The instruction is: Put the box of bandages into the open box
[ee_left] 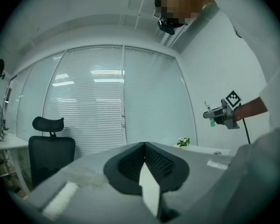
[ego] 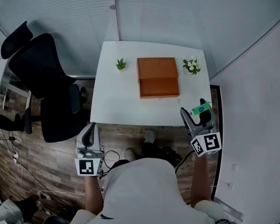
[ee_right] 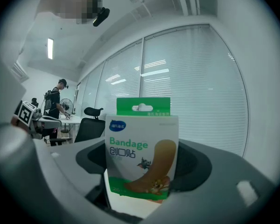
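Observation:
The bandage box (ee_right: 142, 148), white and green with "Bandage" printed on it, stands upright between the jaws of my right gripper (ee_right: 144, 190), which is shut on it. In the head view that gripper (ego: 194, 113) hangs off the table's near right corner with the bandage box (ego: 201, 108) at its tip. The open brown box (ego: 158, 77) sits in the middle of the white table (ego: 112, 101), its lid folded back toward the window. My left gripper (ego: 90, 130) is below the table's near left edge. Its pads (ee_left: 154, 161) are pressed together with nothing between them.
Two small potted plants flank the brown box, one on the left (ego: 121, 64) and one on the right (ego: 192, 66). A black office chair (ego: 51, 92) stands left of the table. Window blinds (ee_left: 107, 97) fill the far wall. A person (ee_right: 60, 99) stands at a distant desk.

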Demonstrator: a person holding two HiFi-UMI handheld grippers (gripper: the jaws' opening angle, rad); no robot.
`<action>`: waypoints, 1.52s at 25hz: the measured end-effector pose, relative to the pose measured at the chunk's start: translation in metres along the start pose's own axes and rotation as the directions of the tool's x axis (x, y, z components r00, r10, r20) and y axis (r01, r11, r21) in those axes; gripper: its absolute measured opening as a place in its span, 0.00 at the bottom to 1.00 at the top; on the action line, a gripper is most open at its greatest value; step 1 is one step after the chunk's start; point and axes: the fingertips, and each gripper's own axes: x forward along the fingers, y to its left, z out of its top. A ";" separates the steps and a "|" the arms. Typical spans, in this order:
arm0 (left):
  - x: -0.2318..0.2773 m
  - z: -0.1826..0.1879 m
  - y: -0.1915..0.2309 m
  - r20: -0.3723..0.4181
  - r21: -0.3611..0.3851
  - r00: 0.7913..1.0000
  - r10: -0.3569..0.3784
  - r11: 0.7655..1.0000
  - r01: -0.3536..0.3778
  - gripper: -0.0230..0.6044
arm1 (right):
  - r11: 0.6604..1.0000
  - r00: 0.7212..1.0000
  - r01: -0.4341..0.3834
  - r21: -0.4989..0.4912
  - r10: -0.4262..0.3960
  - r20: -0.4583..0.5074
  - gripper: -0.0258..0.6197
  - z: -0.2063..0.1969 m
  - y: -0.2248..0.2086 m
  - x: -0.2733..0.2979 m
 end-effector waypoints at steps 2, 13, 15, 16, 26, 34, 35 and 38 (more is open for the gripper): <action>0.010 0.001 0.001 0.005 -0.015 1.000 0.015 1.000 -0.015 0.05 | 0.999 1.000 -0.024 -0.037 0.023 -0.014 0.62 0.000 -0.008 0.018; 0.048 0.007 0.003 -0.004 -0.012 0.996 0.090 0.996 -0.091 0.05 | 0.878 0.977 -0.114 -0.464 0.013 -0.215 0.62 -0.030 -0.033 0.108; 0.051 0.005 0.004 -0.013 -0.010 0.994 0.106 0.994 -0.106 0.05 | 0.795 0.969 -0.152 -0.587 0.004 -0.246 0.62 -0.040 -0.029 0.125; 0.052 0.005 0.005 -0.017 -0.010 0.993 0.113 0.993 -0.114 0.05 | 0.750 0.964 -0.173 -0.639 -0.004 -0.266 0.61 -0.046 -0.027 0.133; 0.061 0.008 0.008 -0.018 -0.026 0.989 0.146 0.989 -0.147 0.05 | 0.531 0.935 -0.273 -0.802 -0.051 -0.351 0.62 -0.074 -0.019 0.190; 0.066 0.009 0.008 -0.012 -0.024 0.990 0.143 0.989 -0.143 0.05 | 0.539 0.935 -0.279 -0.795 -0.036 -0.353 0.68 -0.071 -0.018 0.191; 0.066 0.010 0.007 -0.011 -0.022 0.990 0.141 0.990 -0.141 0.05 | 0.542 0.934 -0.281 -0.792 -0.034 -0.355 0.68 -0.071 -0.019 0.190; 0.067 0.009 0.007 -0.011 -0.017 0.991 0.136 0.991 -0.136 0.05 | 0.555 0.935 -0.278 -0.784 -0.033 -0.354 0.68 -0.070 -0.018 0.185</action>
